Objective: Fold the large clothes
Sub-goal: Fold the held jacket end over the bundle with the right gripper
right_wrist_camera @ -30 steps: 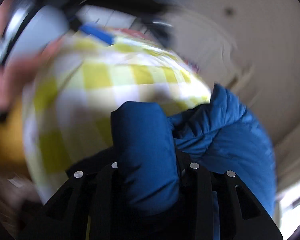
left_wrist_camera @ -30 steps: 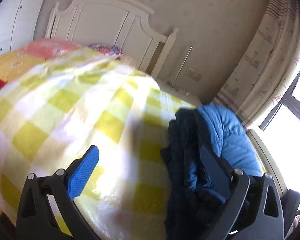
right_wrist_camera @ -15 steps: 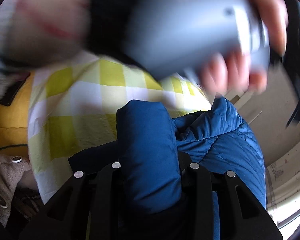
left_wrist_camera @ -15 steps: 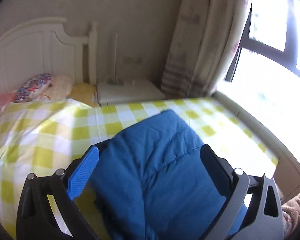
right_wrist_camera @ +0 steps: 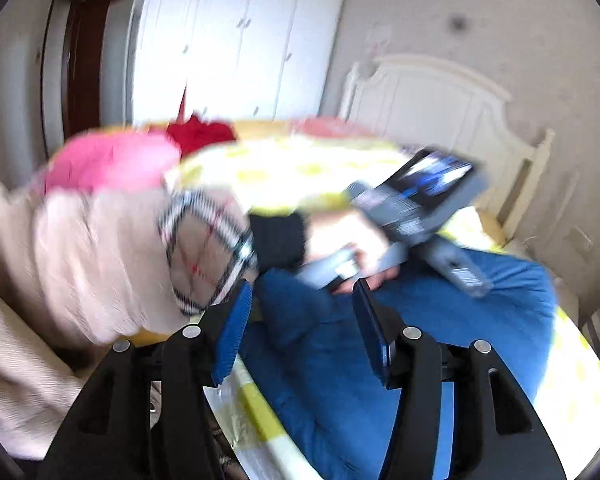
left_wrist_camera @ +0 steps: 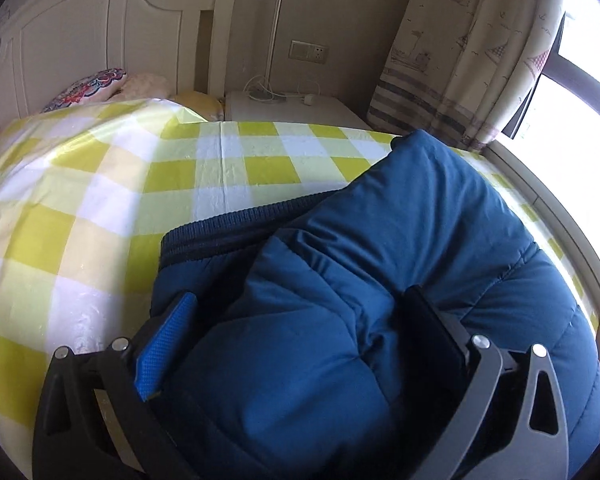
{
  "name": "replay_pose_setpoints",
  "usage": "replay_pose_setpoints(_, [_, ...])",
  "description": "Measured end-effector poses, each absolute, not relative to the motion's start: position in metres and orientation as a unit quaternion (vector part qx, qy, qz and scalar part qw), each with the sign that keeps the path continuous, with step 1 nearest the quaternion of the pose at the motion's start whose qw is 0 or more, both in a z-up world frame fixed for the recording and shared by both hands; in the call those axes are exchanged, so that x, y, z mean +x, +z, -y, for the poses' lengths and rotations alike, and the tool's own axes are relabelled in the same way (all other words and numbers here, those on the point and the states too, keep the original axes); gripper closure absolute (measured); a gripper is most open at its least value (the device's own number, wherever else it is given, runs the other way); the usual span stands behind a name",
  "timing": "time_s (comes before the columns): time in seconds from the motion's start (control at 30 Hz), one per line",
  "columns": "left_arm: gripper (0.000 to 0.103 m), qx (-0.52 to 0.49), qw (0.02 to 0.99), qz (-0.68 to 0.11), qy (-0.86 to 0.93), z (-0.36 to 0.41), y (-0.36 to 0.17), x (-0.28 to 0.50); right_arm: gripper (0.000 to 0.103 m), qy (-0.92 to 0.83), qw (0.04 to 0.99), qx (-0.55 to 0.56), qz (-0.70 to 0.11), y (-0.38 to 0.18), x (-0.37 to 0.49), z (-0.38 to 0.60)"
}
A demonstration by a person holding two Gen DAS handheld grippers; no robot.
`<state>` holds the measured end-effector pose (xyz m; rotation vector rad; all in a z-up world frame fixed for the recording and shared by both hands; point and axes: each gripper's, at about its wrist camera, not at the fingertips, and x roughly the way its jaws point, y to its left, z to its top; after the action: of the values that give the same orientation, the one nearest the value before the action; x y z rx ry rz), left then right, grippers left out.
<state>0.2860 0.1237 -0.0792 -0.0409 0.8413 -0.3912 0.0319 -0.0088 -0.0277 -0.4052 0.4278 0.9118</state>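
Left gripper [left_wrist_camera: 300, 328] spread wide, blue puffer jacket [left_wrist_camera: 380, 280] bulging between fingers; right gripper [right_wrist_camera: 300, 312] released above jacket.

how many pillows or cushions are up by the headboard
3: a patterned pillow at left near the headboard, a pale fluffy one beside it, and a yellow one next to the nightstand. The checked blanket may hide more.

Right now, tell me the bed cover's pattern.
Yellow-and-white check bed cover; clearest in the left wrist view.
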Motion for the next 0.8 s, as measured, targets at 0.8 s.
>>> replay_pose_setpoints(0.8, [0.002,-0.014,0.931,-0.342,-0.128,-0.119,0.023,0.217,0.043,0.395,0.841,-0.260,-0.263,-0.085,0.047,-0.004])
